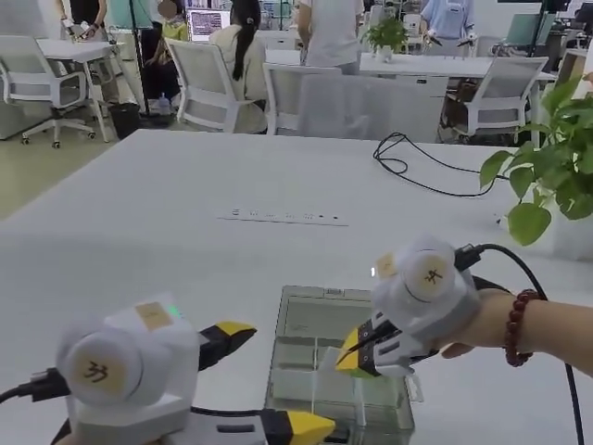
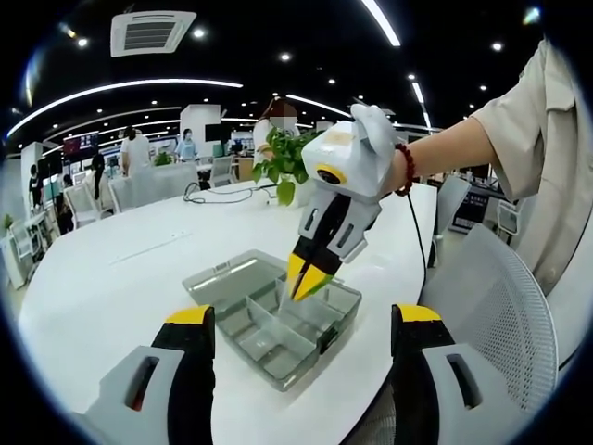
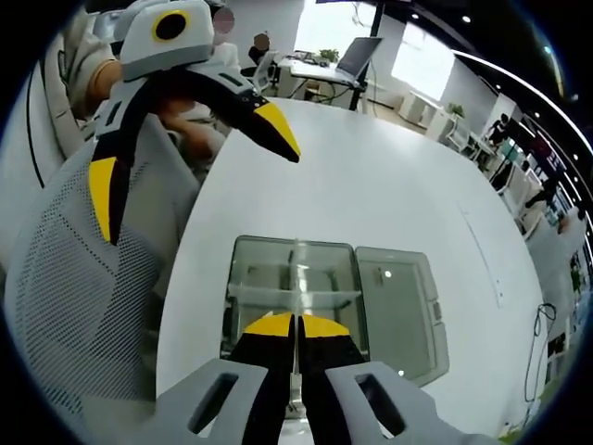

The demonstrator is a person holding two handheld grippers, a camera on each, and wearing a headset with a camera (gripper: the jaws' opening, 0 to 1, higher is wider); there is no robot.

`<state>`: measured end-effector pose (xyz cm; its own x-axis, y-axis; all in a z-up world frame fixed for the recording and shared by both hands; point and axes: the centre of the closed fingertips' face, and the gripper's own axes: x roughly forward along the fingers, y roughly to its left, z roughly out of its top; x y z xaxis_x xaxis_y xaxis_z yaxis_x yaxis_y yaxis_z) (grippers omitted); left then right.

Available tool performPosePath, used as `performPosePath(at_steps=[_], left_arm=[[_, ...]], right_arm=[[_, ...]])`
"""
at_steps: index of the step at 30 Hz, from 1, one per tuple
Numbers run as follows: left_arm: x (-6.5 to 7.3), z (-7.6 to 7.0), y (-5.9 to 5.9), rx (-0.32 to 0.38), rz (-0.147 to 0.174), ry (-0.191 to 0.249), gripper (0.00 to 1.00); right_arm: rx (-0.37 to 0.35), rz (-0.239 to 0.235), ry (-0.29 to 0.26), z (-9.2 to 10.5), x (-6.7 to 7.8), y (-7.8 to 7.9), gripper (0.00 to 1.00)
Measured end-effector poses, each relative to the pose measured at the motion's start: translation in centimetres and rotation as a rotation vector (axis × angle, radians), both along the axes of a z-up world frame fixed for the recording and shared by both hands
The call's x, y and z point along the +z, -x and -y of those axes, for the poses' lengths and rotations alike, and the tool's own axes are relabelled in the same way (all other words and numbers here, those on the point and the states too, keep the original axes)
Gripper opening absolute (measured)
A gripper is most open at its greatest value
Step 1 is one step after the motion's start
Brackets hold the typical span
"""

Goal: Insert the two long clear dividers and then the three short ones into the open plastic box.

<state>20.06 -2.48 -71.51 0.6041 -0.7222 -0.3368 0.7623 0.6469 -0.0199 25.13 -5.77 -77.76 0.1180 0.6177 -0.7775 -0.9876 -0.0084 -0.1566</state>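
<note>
Clear divider (image 3: 296, 264) tight within right hand-held gripper (image 3: 296, 317) over plastic box (image 3: 243, 255); left hand-held gripper (image 2: 301, 314) wide apart.

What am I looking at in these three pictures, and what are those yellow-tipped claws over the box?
No robot here: a person holds a two-jaw gripper in each hand at a white table. The wide picture comes from a camera on the person's head; each round one comes from a camera riding on a gripper, looking along its jaws. The left gripper is open and empty, near the clear plastic box. The right gripper, in the hand with the bead bracelet, is shut over that box, apparently pinching a clear divider standing in it. A second divider crosses the box, whose lid lies open. A plant sits farther back.
</note>
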Motion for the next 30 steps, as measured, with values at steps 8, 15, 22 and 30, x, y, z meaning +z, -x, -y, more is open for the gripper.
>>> performPosePath(at_steps=[8, 15, 22, 30], left_arm=[[0.1, -0.1, -0.1, 0.005, 0.0, 0.004, 0.78], [-0.2, 0.1, 0.0, -0.002, -0.005, -0.004, 0.78], [0.1, 0.2, 0.0, 0.001, 0.006, -0.001, 0.78], [0.0, 0.2, -0.1, 0.002, 0.001, -0.001, 0.79]], right_arm=[[-0.003, -0.009, 0.018, -0.3, -0.3, -0.2, 0.02], [-0.009, -0.053, 0.063, -0.2, -1.0, -0.5, 0.02], [0.007, -0.068, 0.13, -0.3, -2.4, -0.5, 0.02], [0.015, -0.069, 0.188, -0.3, -3.7, -0.5, 0.02]])
